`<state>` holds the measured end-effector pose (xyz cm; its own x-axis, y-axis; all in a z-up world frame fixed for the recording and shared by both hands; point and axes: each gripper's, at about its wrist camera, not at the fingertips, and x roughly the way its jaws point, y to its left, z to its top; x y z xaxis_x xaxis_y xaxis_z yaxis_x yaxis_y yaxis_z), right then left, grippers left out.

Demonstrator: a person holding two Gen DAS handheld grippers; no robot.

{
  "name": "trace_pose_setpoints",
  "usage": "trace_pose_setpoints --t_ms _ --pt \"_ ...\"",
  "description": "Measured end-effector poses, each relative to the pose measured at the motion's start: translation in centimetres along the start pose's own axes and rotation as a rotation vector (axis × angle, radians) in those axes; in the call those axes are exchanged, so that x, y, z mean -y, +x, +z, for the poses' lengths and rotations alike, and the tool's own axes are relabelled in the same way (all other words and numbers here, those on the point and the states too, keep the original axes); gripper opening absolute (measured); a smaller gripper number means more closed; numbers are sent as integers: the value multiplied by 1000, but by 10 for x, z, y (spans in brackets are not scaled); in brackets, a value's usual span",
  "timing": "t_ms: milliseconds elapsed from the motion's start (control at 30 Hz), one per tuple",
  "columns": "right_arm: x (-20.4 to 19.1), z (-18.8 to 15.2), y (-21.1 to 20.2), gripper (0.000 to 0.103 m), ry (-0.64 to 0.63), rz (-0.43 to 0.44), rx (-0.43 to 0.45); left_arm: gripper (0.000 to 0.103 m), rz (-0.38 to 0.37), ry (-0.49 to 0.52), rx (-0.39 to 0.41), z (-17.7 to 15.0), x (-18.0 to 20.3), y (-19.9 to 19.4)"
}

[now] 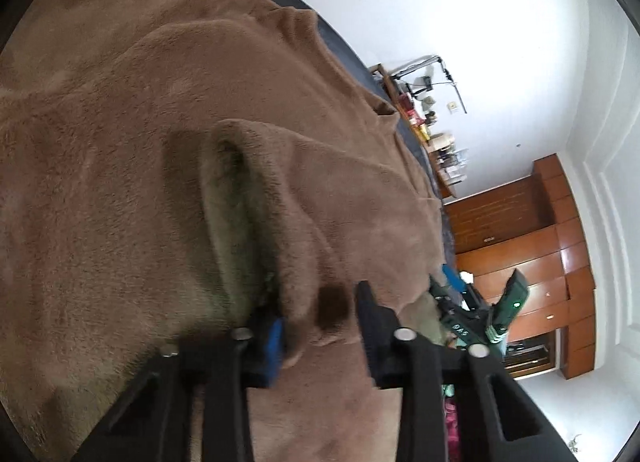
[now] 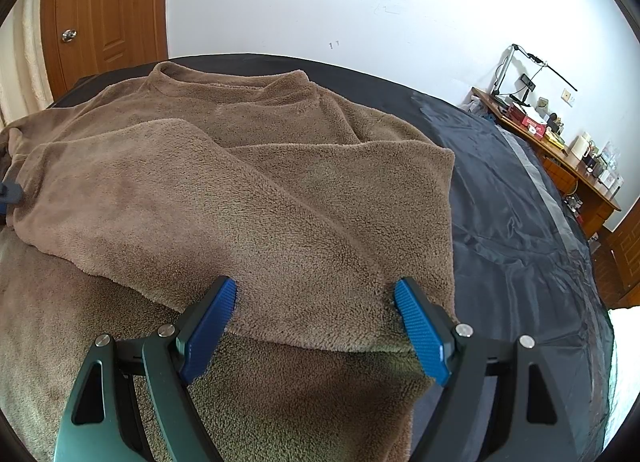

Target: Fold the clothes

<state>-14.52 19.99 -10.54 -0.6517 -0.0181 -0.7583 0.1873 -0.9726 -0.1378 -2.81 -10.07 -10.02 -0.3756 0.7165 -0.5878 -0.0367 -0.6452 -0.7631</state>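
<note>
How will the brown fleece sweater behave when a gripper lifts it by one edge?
The brown fleece sweater will probably drape and sag, not hold shape: it already lies in soft folds. Its thick pile suggests bulk, so the left gripper likely pinches a fat bunch. The fuzzy surface should resist slipping from the pads.

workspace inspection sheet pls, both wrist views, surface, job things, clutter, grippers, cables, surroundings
surface: bed under a dark cover, bare to the right of the garment.
job's things: brown fleece sweater spread flat, collar at the far side, one sleeve folded across the body.
clutter: nothing seen on the bed besides the sweater.
grippers: left gripper has a fold of the sweater bunched between its jaws, pinched; right gripper wide open, jaws either side of the folded sleeve's edge, not pinching.
cables: thin leads near the lamp arm on the desk; none on the bed.
surroundings: white wall, wooden door, crowded wooden desk, wooden wardrobe.
</note>
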Motion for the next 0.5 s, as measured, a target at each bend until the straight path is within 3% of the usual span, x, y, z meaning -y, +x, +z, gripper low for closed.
trace_pose_setpoints --t_ms 33,100,200,300,400,500 --pt "0 0 0 84 1 1 -1 13 20 10 8 0 2 -3" --pt "0 1 1 84 2 1 0 8 61 30 23 0 7 -9" --pt "0 0 1 84 3 1 0 8 96 121 66 -2 26 -31" --pt "-1 1 2 84 6 4 -2 8 170 212 47 -11 40 -35" --pt "0 1 2 84 11 12 -4 8 265 233 -22 -22 23 -25" --pt "0 1 1 84 11 15 -4 8 270 249 -16 -27 15 -23"
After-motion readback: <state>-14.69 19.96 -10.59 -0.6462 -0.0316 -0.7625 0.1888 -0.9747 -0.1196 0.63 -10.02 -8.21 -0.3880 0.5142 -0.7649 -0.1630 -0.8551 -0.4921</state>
